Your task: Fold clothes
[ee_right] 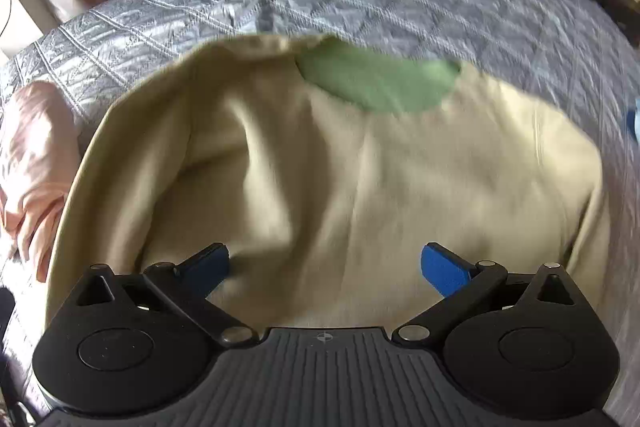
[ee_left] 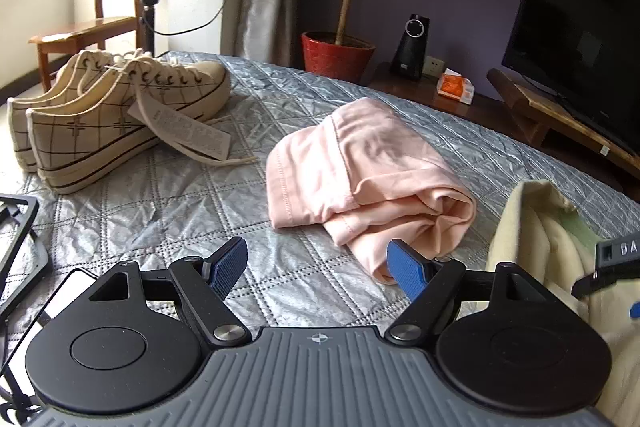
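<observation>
Fingers apart over cream garment

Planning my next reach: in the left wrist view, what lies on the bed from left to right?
Pair of cream checked canvas sneakers → folded pink garment → cream-yellow garment with green lining, at the right edge.

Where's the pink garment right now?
The pink garment lies bunched mid-bed in the left wrist view, between the sneakers and the cream garment.

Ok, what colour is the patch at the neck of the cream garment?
Pale green patch on the cream garment; clearest in the right wrist view.
</observation>
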Tool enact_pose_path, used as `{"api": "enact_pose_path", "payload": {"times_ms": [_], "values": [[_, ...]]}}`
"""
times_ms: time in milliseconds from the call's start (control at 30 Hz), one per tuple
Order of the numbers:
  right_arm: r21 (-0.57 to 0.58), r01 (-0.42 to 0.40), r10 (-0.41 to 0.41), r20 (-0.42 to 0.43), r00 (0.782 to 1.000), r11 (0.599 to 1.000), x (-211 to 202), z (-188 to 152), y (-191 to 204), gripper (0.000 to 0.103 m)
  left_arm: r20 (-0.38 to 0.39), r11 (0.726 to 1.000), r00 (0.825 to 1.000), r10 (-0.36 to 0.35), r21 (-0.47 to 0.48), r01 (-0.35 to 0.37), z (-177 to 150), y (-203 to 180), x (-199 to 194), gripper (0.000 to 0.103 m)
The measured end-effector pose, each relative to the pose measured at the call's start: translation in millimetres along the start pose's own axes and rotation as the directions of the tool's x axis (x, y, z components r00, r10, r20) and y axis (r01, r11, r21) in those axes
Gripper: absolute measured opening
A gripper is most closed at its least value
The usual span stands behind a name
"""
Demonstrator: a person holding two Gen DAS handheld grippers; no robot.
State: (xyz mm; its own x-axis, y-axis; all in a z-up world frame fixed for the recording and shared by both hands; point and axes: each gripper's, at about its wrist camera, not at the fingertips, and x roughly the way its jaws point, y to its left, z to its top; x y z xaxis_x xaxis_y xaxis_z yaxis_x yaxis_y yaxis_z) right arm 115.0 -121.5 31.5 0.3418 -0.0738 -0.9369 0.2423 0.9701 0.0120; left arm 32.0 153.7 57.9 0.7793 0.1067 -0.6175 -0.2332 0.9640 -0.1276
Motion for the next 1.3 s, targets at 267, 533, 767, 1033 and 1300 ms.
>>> {"api": "enact_pose_path", "payload": {"times_ms": [267, 533, 767, 1033, 1300], "values": [[-0.015, 0.118, -0.118, -0.031, 0.992, 0.993, 4.0, -20.9, 6.1, 0.103, -0.022, 1.000, 1.000, -0.013, 0.016, 0.013, -2.2, -5.4, 4.4, 0.082], [-0.099, 0.175, -0.174, 0.023, 0.985, 0.980, 2.9, -26.8, 20.8, 0.103, -0.041, 1.000, 0.999, -0.019, 0.013, 0.020, -3.2, -5.8, 7.9, 0.082], [-0.032, 0.113, -0.112, 0.037, 0.993, 0.993, 8.2, -29.7, 9.5, 0.103, -0.054, 0.999, 0.998, -0.030, 0.011, 0.031, -4.0, -6.6, 9.3, 0.082], [-0.074, 0.060, -0.061, -0.006, 0.998, 0.995, 10.6, -23.1, 17.1, 0.103, -0.071, 0.999, 0.997, -0.039, 0.010, 0.040, -5.2, -7.5, 12.3, 0.082], [-0.085, -0.020, 0.014, -0.074, 0.997, 0.996, 19.0, -7.1, 14.3, 0.103, -0.083, 0.999, 0.996, -0.044, 0.012, 0.045, -6.0, -8.5, 13.8, 0.082]]}}
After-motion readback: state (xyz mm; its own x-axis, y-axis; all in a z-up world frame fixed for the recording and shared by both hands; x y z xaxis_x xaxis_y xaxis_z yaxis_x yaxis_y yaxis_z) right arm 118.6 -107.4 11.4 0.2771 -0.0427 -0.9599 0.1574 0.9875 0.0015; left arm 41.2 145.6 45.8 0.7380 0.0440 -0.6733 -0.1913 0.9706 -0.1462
